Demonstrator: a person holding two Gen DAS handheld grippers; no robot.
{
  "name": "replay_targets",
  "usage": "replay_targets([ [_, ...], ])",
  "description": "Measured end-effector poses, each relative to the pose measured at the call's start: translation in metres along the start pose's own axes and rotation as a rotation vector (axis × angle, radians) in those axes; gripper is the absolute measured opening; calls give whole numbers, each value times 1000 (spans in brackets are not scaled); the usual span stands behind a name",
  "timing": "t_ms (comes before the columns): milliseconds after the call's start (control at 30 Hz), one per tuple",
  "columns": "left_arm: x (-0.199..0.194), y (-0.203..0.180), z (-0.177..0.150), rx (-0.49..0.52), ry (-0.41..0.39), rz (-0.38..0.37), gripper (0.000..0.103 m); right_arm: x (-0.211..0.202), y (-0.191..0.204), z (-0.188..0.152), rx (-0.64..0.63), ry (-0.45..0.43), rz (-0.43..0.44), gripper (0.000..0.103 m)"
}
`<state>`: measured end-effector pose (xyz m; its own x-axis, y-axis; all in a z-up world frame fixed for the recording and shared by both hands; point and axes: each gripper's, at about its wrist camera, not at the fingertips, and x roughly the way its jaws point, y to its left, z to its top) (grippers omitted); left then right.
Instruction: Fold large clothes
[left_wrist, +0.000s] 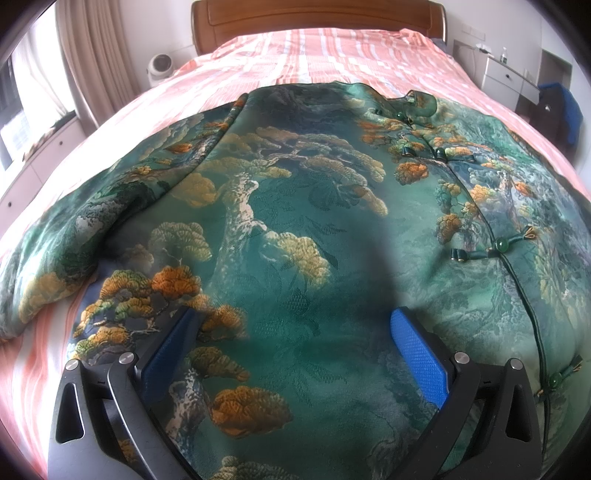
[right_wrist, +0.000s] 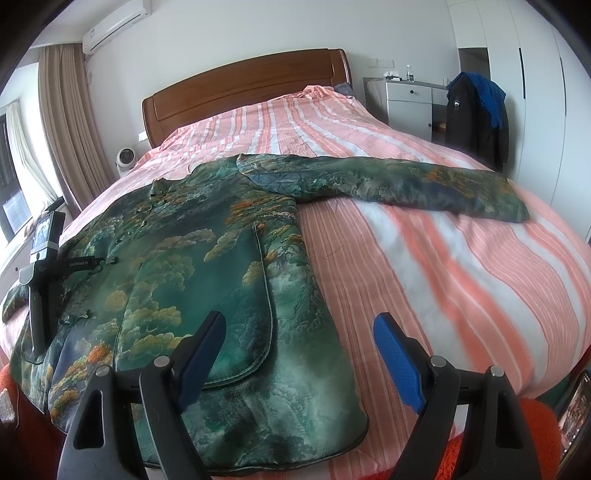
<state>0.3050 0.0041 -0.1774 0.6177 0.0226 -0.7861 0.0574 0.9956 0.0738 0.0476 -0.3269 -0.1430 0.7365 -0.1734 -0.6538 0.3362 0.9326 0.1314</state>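
A glossy green brocade jacket (right_wrist: 207, 258) is lying flat on the striped pink bedspread (right_wrist: 424, 258), one sleeve stretching right; both the left gripper (left_wrist: 291, 332) and right gripper (right_wrist: 299, 343) are hovering spread, empty.

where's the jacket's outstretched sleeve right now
In the right wrist view the sleeve lies flat across the striped bedspread, reaching right toward the chair draped with dark clothes.

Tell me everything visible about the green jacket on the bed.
The green jacket lies flat, front up, on the pink striped bedspread. It looks like glossy brocade, printed with pine trees in gold and orange. It has a stand collar, knot-and-bead fastenings down a piped front, and a rounded patch pocket. One sleeve stretches straight out sideways; the other lies rumpled. Neither open tool grips it.
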Motion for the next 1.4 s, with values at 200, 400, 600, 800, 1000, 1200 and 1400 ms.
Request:
replay_targets([
  [200, 0, 0, 0, 0, 0, 0, 103, -1, 0, 0, 0, -5, -3, 81],
  [400, 0, 0, 0, 0, 0, 0, 103, -4, -6, 2, 23, -16, -4, 81],
  [600, 0, 0, 0, 0, 0, 0, 103, 2, -9, 2, 39, 1, -2, 81],
  [800, 1, 0, 1, 0, -1, 0, 103, 2, 2, 1, -5, -1, -8, 81],
  [1000, 2, -2, 1, -2, -1, -3, 103, 5, 4, 0, -14, 10, -11, 81],
  [1200, 3, -1, 3, -5, 28, -15, 103, 4, 7, -1, -25, 6, -1, 81],
  [1400, -9, 9, 6, -17, 61, -61, 102, 2, -1, 1, 11, 1, 27, 81],
])
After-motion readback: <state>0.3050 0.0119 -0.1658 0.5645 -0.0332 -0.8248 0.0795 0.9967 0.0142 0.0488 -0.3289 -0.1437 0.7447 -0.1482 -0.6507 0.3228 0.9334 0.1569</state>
